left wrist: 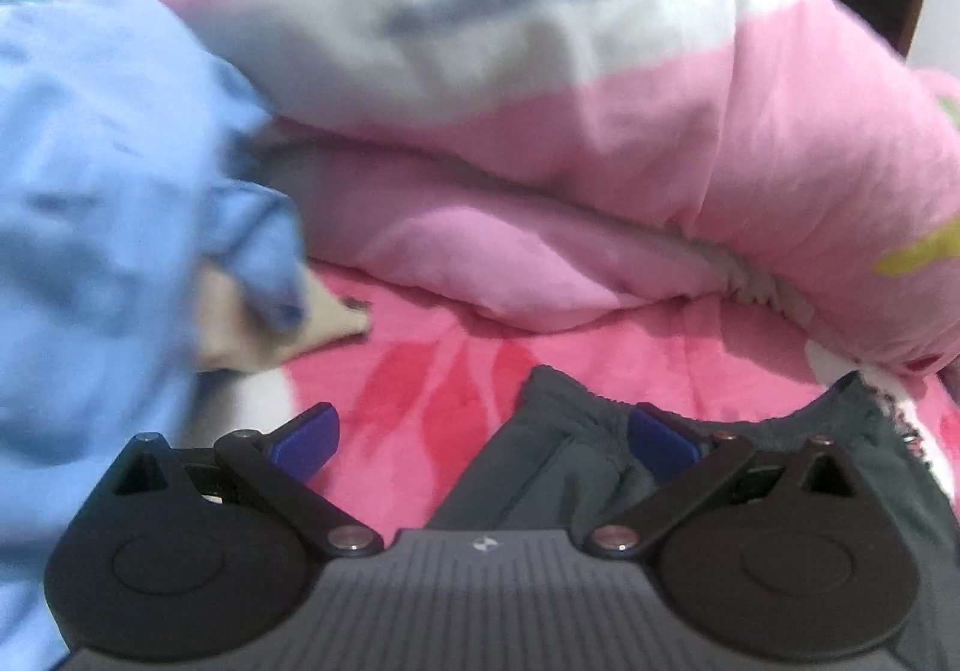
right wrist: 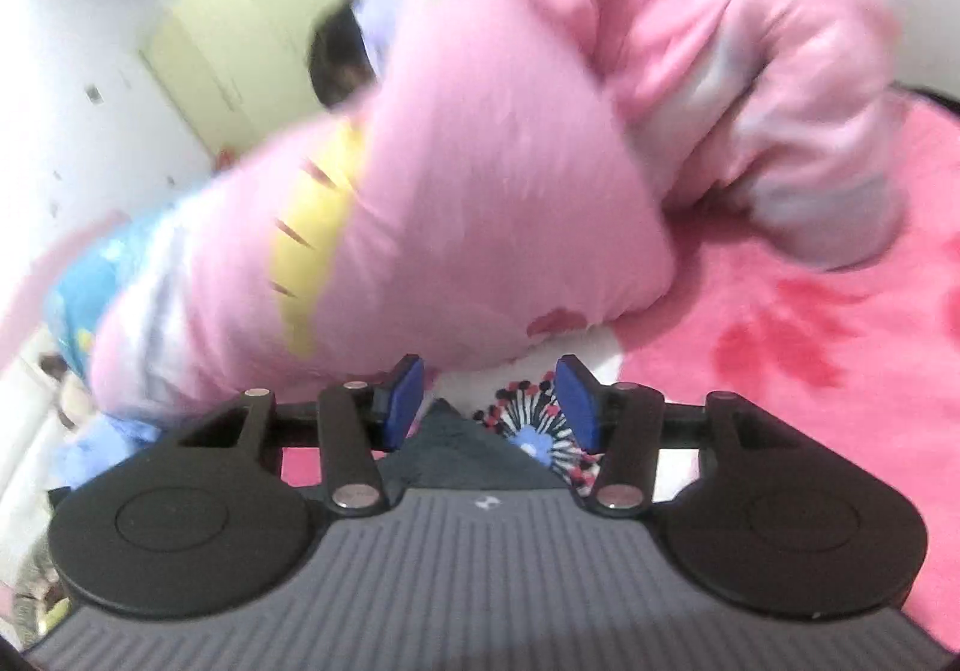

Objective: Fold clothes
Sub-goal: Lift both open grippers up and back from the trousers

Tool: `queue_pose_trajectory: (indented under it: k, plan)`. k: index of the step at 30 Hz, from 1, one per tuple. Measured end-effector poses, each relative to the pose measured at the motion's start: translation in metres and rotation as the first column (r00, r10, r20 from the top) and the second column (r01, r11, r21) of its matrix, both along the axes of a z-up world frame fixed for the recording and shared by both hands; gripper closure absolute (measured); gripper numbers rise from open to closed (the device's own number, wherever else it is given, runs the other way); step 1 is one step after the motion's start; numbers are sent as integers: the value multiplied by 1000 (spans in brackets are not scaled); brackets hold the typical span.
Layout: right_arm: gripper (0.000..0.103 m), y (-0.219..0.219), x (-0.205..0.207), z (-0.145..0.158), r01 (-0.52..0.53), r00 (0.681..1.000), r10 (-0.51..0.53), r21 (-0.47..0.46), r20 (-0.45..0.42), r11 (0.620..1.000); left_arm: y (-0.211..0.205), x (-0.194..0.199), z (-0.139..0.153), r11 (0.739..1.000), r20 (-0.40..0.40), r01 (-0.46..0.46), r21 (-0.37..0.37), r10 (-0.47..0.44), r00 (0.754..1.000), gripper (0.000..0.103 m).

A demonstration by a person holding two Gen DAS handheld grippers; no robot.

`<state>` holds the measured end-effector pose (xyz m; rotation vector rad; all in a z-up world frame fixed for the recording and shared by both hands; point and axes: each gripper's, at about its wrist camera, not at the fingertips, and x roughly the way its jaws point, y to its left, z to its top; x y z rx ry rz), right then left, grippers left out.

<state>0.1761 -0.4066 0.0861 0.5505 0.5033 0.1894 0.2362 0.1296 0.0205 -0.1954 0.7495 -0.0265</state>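
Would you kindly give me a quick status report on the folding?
Left gripper open over dark grey garment. Right gripper open, grey corner between its fingers. Pink quilt heaped close ahead; blue garment to left.

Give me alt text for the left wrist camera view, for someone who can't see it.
The left gripper, jaws open, hovers over a pink floral bedspread, one jaw above a dark grey garment. A light blue garment fills the left side, and a bulky pink and white quilt is heaped behind.
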Motion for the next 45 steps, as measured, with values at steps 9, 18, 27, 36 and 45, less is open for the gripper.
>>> queue_pose_trajectory:
  k: [9, 18, 27, 36, 45]
  plan:
    - [54, -16, -217, 50, 38, 993, -28, -90, 116, 995, 42, -121, 76, 993, 86, -35, 114, 25, 996, 0]
    - [56, 145, -295, -36, -232, 967, 250, -231, 50, 945, 39, -262, 48, 954, 17, 31, 299, -37, 999, 0]
    - [66, 299, -260, -63, -483, 852, 523, -426, -27, 765, 62, -281, -14, 965, -76, 15, 261, 5, 997, 0]
    - [73, 355, -267, -86, -528, 817, 567, -531, -104, 663, 45, -253, -41, 894, -45, 56, 445, -40, 998, 1]
    - [78, 322, -276, -112, -489, 869, 456, -482, -193, 727, 84, -237, -43, 882, -65, -129, 454, 178, 982, 0]
